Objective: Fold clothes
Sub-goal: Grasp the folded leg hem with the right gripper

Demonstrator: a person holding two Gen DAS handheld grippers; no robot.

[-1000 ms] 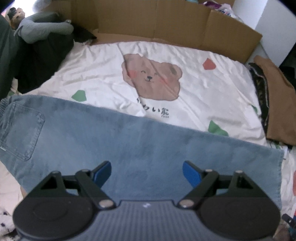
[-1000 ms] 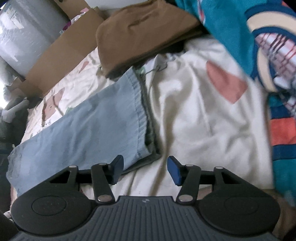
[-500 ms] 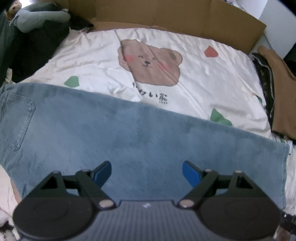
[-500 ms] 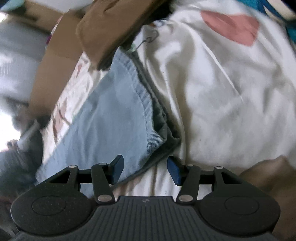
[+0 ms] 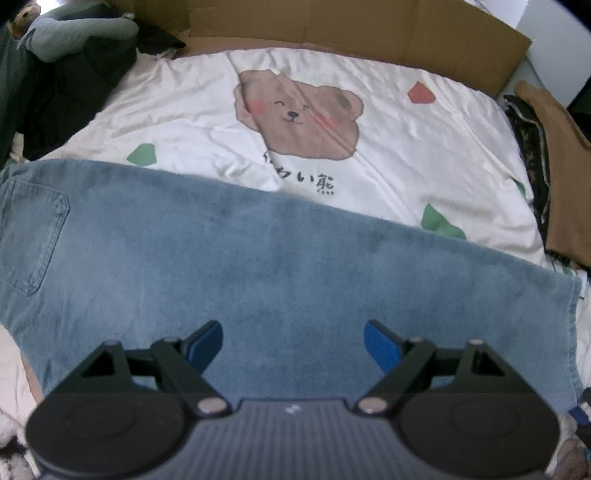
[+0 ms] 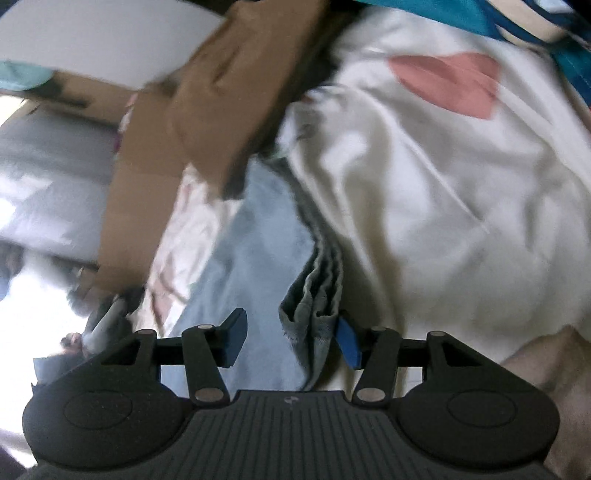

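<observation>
Jeans (image 5: pixel 280 266): laid lengthwise across the frame's middle on a bear-print sheet (image 5: pixel 369 122), not yet folded short
Left gripper (image 5: pixel 293 343): wide, empty, above denim
Right gripper (image 6: pixel 291 338): half-spread, straddling the hem (image 6: pixel 314 295), no grip yet

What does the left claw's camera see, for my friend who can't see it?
Light blue jeans lie spread flat across a cream bedsheet printed with a smiling brown bear. The left claw hangs open just above the denim, holding nothing. Cardboard lines the far edge.
</observation>
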